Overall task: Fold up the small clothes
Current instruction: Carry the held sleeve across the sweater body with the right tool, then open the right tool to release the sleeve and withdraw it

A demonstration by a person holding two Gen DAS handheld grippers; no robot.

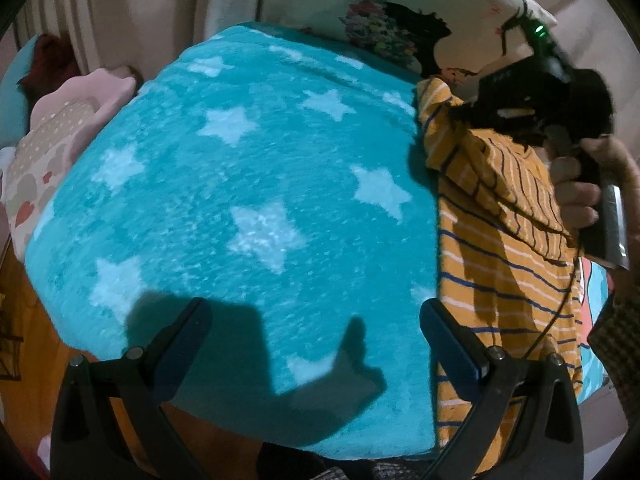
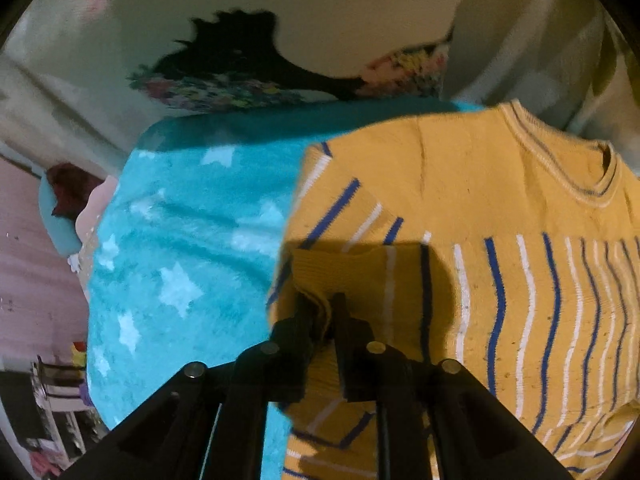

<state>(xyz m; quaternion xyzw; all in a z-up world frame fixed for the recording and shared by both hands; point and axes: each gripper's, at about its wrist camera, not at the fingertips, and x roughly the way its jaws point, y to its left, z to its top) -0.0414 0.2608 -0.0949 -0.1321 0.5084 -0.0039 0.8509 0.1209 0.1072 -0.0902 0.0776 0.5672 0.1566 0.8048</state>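
From my left wrist cam, the left gripper (image 1: 316,320) has its jaws spread wide with nothing between them, hovering over the turquoise star blanket (image 1: 240,184) that covers the bed. The yellow striped sweater (image 1: 500,264) lies along the blanket's right edge, just past my right-hand finger, and part of it is lifted up off the blanket. Above that lifted bit you can see my right gripper (image 1: 472,114) with the hand (image 1: 580,188) wrapped around its handle. A pink pillow (image 1: 80,120) sits off the blanket's left side and a floral cushion (image 1: 380,28) sits behind its far edge. Switching to the right wrist cam, the right gripper (image 2: 324,312) has its jaws pressed together, pinching a ribbed edge of the yellow striped sweater (image 2: 500,280), looks like a cuff or hem but I can't tell which. The rest of the sweater is spread on the blanket (image 2: 180,260) with its neckline (image 2: 592,184) pointing away toward the far right, stripes running across the body.
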